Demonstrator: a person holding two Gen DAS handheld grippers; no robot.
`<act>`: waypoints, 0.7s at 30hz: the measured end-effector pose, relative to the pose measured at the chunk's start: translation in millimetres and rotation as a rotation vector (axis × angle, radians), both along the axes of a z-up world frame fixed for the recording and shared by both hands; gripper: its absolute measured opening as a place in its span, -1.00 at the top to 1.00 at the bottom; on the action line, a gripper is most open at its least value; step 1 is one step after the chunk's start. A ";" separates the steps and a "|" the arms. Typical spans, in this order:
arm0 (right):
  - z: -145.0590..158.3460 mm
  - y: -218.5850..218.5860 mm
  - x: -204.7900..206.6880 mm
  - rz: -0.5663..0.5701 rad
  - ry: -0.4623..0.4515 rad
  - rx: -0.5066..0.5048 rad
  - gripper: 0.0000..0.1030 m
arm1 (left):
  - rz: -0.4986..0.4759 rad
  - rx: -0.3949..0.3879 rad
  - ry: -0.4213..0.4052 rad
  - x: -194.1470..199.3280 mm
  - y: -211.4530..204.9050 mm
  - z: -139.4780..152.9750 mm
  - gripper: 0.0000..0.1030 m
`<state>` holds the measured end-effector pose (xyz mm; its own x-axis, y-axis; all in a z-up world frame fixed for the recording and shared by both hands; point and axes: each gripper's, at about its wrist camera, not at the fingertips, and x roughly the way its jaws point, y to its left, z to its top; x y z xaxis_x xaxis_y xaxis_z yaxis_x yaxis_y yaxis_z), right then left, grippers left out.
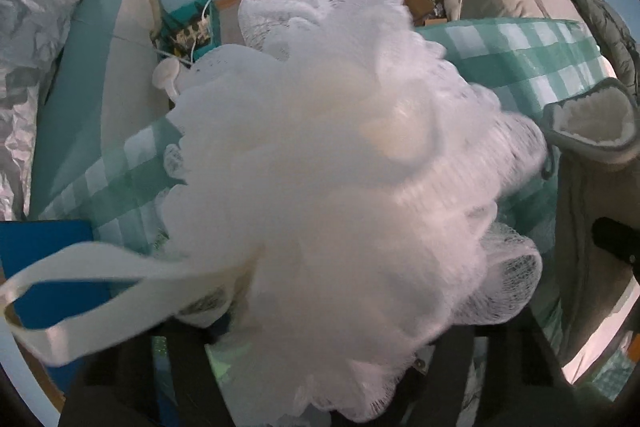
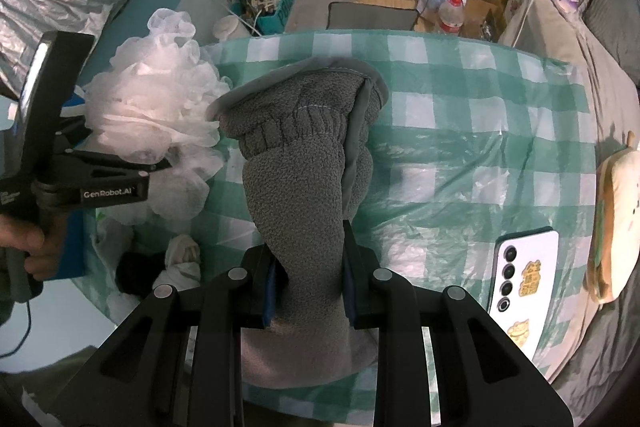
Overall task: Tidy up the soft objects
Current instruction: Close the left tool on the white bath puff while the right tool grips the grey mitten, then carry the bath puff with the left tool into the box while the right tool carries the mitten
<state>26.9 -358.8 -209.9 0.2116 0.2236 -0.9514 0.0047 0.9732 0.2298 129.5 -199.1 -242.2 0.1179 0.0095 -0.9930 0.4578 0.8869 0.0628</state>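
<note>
A white mesh bath loofah fills the left wrist view, its white ribbon loop trailing to the left. My left gripper is closed on it from below, its dark fingers mostly hidden by the mesh. The right wrist view shows that gripper at the left, a hand on its handle, buried in the loofah. My right gripper is shut on a grey fleece mitten, which stands up from the jaws with its cuff on top. The mitten's cuff shows white lining.
A teal checked cloth covers the table. On it lie a white phone and a toast-shaped plush at the right. Small dark and white soft items lie at the left edge. Behind are a teal basket with cables and a bottle.
</note>
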 end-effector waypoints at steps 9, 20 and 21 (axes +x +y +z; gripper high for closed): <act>6.6 -1.0 -3.5 0.003 -0.027 -0.012 0.53 | -0.033 -0.037 -0.103 -25.6 7.4 24.7 -0.04; 25.9 0.7 -7.0 0.005 -0.070 -0.032 0.53 | -0.042 -0.074 -0.180 -46.2 13.8 51.0 -0.02; 28.0 0.9 -7.3 0.006 -0.072 -0.034 0.53 | -0.039 -0.080 -0.183 -49.0 14.4 54.3 -0.02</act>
<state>19.6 -357.8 -182.0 0.2784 0.1926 -0.9410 -0.0170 0.9805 0.1956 80.5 -184.7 -187.9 0.2949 -0.0763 -0.9525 0.4790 0.8743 0.0782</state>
